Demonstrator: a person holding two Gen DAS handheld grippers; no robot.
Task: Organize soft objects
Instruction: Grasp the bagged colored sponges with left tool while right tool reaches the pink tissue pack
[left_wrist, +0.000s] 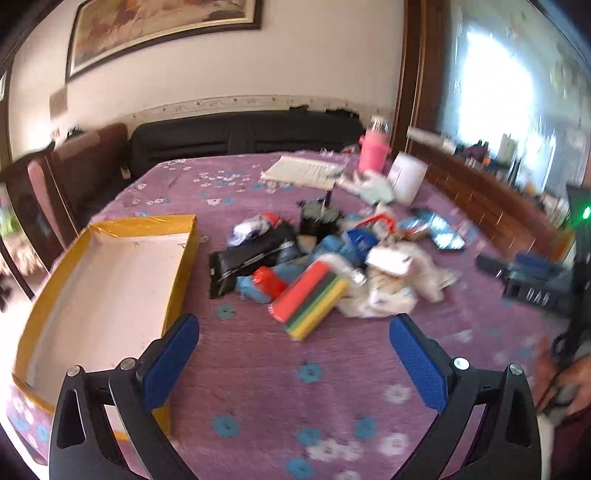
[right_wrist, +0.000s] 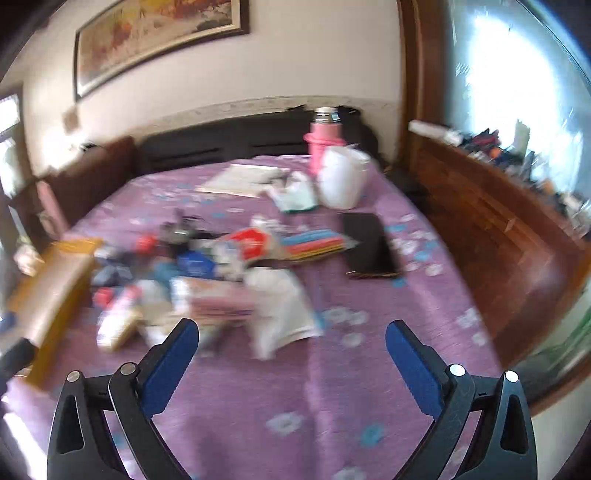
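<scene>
Both tools, left (left_wrist: 294, 334) and right (right_wrist: 291, 339), wide and empty above the surface (left_wrist: 258, 369). Soft pile (left_wrist: 317, 266) right of yellow box (left_wrist: 110, 280). Risk: snagging several tangled pieces, scattering the rest.

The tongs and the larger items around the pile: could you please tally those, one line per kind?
Tongs, open: 2, left tongs and right tongs
Yellow box: 1
Pink bottle: 1
White tub: 1
Total: 5
</scene>
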